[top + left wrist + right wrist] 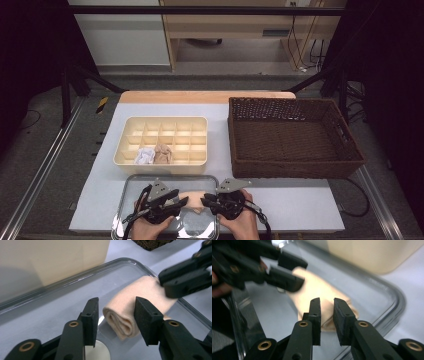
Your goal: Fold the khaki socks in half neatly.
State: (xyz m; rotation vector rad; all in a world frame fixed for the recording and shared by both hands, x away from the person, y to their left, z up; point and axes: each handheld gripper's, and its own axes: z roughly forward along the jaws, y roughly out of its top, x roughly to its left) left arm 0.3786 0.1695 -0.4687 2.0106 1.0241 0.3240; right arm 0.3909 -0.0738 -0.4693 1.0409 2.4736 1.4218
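Observation:
A rolled beige cloth [196, 200] lies in a clear plastic tray [150, 182] at the table's front edge. My left gripper [116, 312] stands open around the cloth's [130, 297] rolled end, with a gap showing beside the left pad. My right gripper [327, 302] has its jaws drawn close on the other end of the cloth [317, 288], which fills the narrow gap between the pads. In the high view the left gripper [186, 201] and right gripper [204, 201] face each other tip to tip over the tray, each held in a hand.
A cream divided organizer [165, 121] sits just behind the tray, with a white bundle [144, 156] and a tan bundle [163, 154] in two front compartments. A brown wicker basket [295, 167] stands to the right on the pale table.

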